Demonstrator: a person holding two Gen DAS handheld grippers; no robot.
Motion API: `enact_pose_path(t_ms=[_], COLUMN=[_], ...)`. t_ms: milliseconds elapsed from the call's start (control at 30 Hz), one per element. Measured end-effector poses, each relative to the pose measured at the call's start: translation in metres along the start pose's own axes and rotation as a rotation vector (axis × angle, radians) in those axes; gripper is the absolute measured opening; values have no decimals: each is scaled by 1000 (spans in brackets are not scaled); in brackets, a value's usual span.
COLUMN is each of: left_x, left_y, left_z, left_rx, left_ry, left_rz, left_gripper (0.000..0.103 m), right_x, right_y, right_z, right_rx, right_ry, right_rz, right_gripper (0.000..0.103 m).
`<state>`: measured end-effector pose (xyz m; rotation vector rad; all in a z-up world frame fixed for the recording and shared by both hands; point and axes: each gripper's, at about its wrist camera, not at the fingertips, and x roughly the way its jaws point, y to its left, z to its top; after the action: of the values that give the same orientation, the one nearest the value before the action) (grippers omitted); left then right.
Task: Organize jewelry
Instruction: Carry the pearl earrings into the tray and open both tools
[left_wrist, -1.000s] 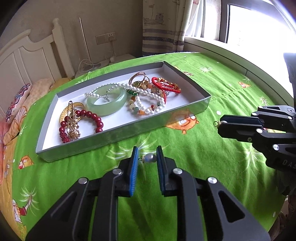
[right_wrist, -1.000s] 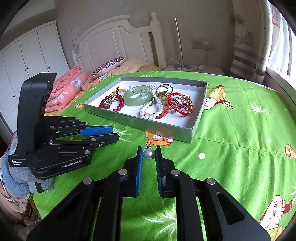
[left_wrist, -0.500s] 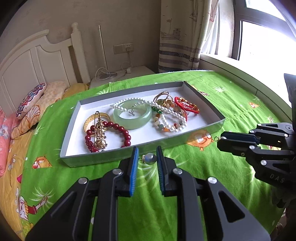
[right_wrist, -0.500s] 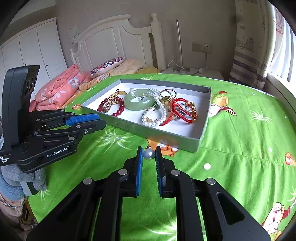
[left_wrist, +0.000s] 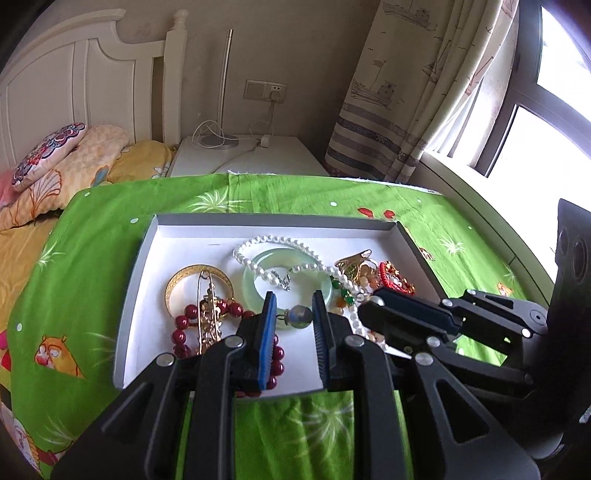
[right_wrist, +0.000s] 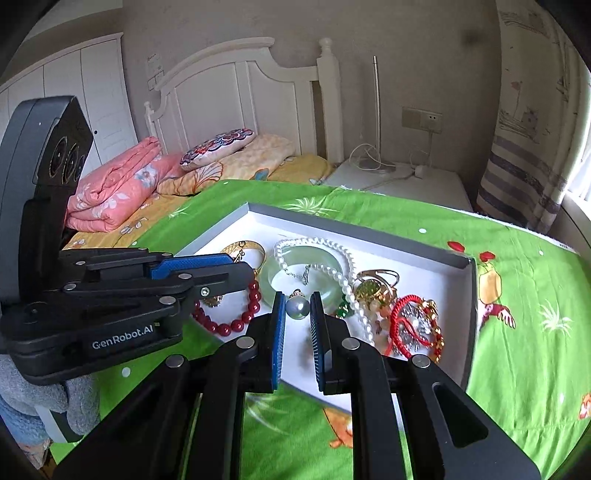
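Observation:
A grey, white-lined tray (left_wrist: 140, 266) (right_wrist: 469, 295) on the green cloth holds a pale green jade bangle (left_wrist: 255, 286) (right_wrist: 275, 275), a white pearl necklace (left_wrist: 273, 242) (right_wrist: 332, 271), a red bead bracelet (left_wrist: 184, 321) (right_wrist: 236, 326), a gold bangle (left_wrist: 177, 282) and red cord bracelets (left_wrist: 393, 277) (right_wrist: 410, 325). My left gripper (left_wrist: 294, 315) is shut on a grey pearl earring (left_wrist: 300, 317) above the tray's near part. My right gripper (right_wrist: 297, 308) is shut on a second grey pearl earring (right_wrist: 298, 307) above the tray, close beside the left one.
The green cartoon-print cloth (left_wrist: 92, 240) covers the surface. A bed with pillows (right_wrist: 218, 147) and a pink quilt (right_wrist: 118, 181) lies to the left. A white nightstand with cables (left_wrist: 240, 151) stands behind. A curtain (left_wrist: 406, 92) and window are at the right.
Both grippers have moved forward from over the green cloth to above the tray, each still holding its pearl earring, and have come closer together.

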<state>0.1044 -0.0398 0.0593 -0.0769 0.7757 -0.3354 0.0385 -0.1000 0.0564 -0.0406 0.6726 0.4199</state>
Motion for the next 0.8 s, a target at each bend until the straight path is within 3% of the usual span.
enact_pose_path(t_ms=[300, 367, 400, 500, 633, 700, 767, 800], left_x=[28, 29, 29, 22, 1, -14, -31, -39], left_y=[27, 32, 34, 40, 46, 45, 44, 42], left_z=[14, 13, 12, 9, 1, -4, -10, -13], left_rx=[-121, -149, -159, -170, -168, -159, -151, -146], left_ry=[0, -8, -16, -41, -108, -154, -206, -230], left_rz=[-12, -20, -22, -21, -4, 26, 74, 97], left_gripper=[20, 36, 51, 62, 88, 96, 100, 100], right_x=[35, 41, 44, 45, 27, 11, -6, -15], right_y=[-7, -9, -11, -20, -29, -33, -36, -35], right_z=[13, 15, 16, 15, 10, 6, 1, -3], right_rx=[39, 56, 67, 125, 183, 221, 253, 264], right_ry=[24, 20, 24, 20, -14, -47, -81, -103], right_rz=[-9, 10, 15, 39, 78, 91, 91, 87], right_gripper=[15, 15, 15, 16, 18, 24, 49, 53])
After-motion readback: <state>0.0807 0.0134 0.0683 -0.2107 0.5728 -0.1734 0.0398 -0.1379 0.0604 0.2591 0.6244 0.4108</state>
